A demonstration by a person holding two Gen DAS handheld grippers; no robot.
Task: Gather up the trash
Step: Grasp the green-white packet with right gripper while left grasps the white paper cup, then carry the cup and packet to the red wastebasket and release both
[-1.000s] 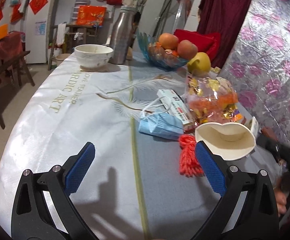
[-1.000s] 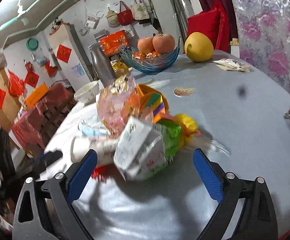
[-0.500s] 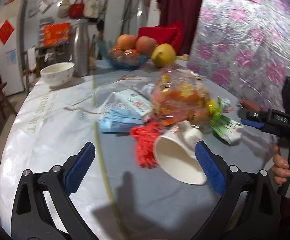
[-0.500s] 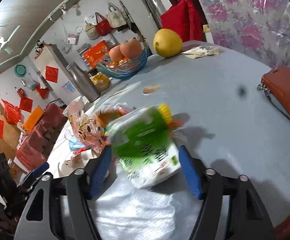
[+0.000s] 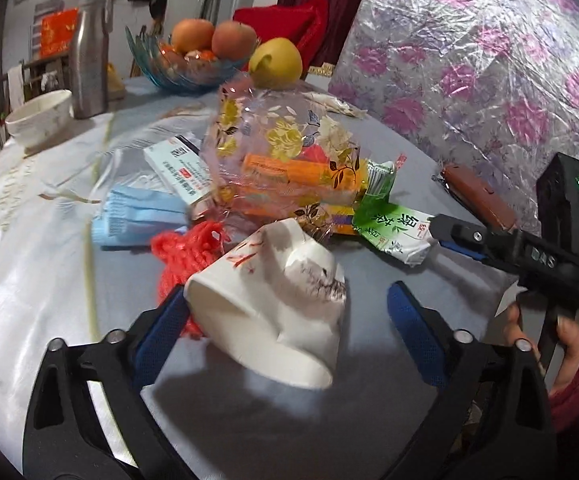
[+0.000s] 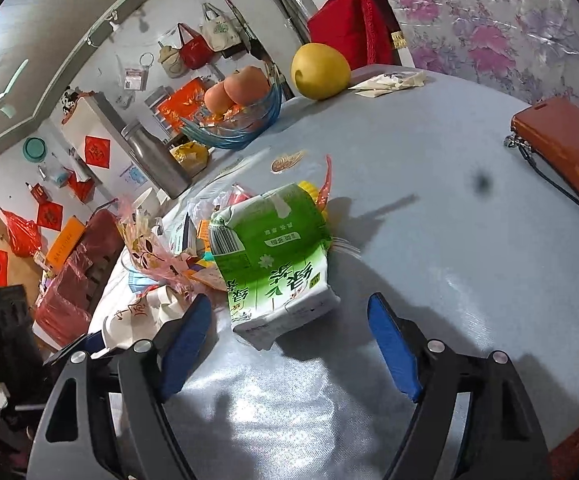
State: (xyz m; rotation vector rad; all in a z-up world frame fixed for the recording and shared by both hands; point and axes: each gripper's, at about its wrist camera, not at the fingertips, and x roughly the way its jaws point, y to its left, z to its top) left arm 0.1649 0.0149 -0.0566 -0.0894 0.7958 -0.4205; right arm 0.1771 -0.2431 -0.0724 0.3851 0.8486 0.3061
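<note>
A crushed white paper cup (image 5: 273, 312) lies on its side between the fingers of my left gripper (image 5: 285, 332). The jaws are closing; the left pad is at the cup's rim and the right pad stands clear. A green tea carton (image 6: 277, 264) lies flat between the fingers of my right gripper (image 6: 289, 346), whose jaws are opening with gaps on both sides. In the left wrist view the carton (image 5: 393, 232) sits at the right gripper's (image 5: 445, 236) tips. Behind them lie a flowered plastic bag of wrappers (image 5: 285, 160), a blue face mask (image 5: 137, 216), red netting (image 5: 189, 256) and a white box (image 5: 181, 168).
At the back of the round table (image 5: 41, 280) stand a glass fruit bowl (image 5: 193, 60), a yellow fruit (image 5: 275, 60), a steel flask (image 5: 87, 64) and a white bowl (image 5: 39, 116). A brown wallet (image 6: 561, 148) lies at the right edge. A hand (image 5: 565, 344) holds the right gripper.
My left gripper swung right and came in around the paper cup, its jaws narrowing. My right gripper closed in around the green carton, which now lies flat between slightly wider jaws.
</note>
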